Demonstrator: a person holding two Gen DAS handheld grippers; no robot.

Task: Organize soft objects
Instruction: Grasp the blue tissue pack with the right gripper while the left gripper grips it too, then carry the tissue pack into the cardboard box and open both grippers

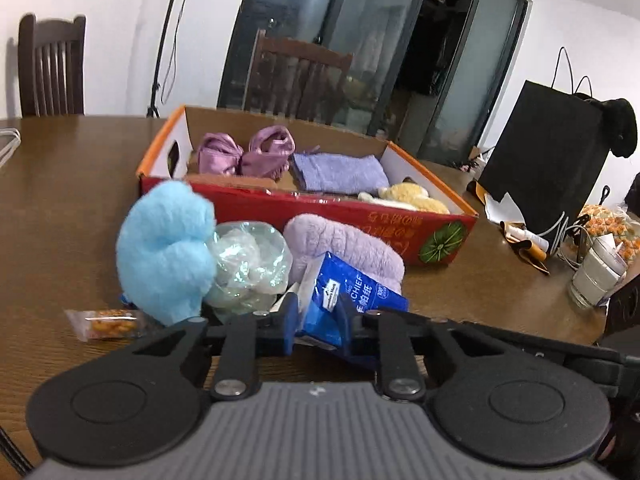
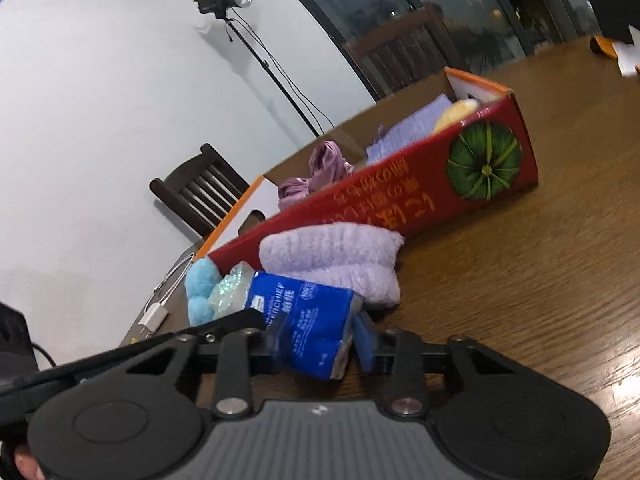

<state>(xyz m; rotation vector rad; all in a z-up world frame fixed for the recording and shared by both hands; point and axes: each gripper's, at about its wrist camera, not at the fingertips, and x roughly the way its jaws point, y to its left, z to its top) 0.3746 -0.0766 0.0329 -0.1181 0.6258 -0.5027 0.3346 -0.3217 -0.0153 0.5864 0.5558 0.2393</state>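
Note:
A blue tissue pack (image 1: 344, 300) (image 2: 308, 320) lies on the wooden table, and both grippers are closed around it. My left gripper (image 1: 318, 326) pinches one end of it. My right gripper (image 2: 320, 344) pinches it from the other side. Behind the pack lie a lilac fluffy towel (image 1: 344, 244) (image 2: 336, 260), a light blue plush (image 1: 164, 248) (image 2: 202, 288) and a crumpled clear plastic bag (image 1: 248, 264) (image 2: 230, 286). The red cardboard box (image 1: 360, 216) (image 2: 400, 196) holds purple satin cloth (image 1: 244, 152), a folded lavender towel (image 1: 340, 172) and a yellow plush (image 1: 412, 196).
A snack packet (image 1: 104, 322) lies at the left. A black bag (image 1: 548, 160), a glass (image 1: 596, 276) and small clutter stand at the right. Wooden chairs (image 1: 52, 68) stand beyond the table. A white cable adapter (image 2: 154, 316) lies near the table edge.

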